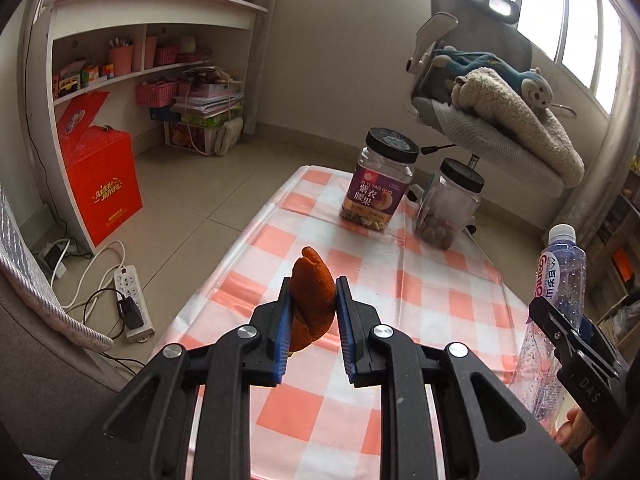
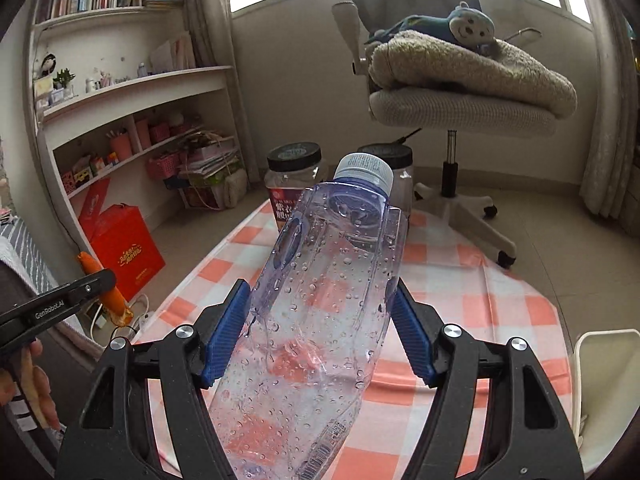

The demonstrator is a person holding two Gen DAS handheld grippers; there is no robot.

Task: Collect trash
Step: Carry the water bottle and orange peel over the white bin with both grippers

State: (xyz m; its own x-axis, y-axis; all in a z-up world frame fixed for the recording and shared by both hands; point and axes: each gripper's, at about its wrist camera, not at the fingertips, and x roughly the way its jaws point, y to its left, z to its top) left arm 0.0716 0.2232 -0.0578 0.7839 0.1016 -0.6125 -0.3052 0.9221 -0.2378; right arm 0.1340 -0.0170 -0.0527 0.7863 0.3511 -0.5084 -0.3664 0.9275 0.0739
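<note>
The left gripper has its two blue-padded jaws closed in on one piece of orange peel, which stands up between them above the checked tablecloth. The peel's lower end curls down behind the left pad, so its full shape is hard to make out. Seen from the right wrist, the same peel pokes out above and below the black finger at the left edge.

The right gripper has its jaws spread wide and pressed against the sides of one clear plastic water bottle, held tilted with its pale cap pointing away and up. Droplets cling inside it. Its base runs off the bottom of the picture, and in the left wrist view only its right side shows, partly covered by the gripper.

Two jars with black lids stand at the far end of the table: a labelled jar and, just beside it, a plain jar with round brown contents. In the right wrist view the bottle hides most of both.

One white bin is cut off at the right edge. Beyond the table stands one office chair.
</note>
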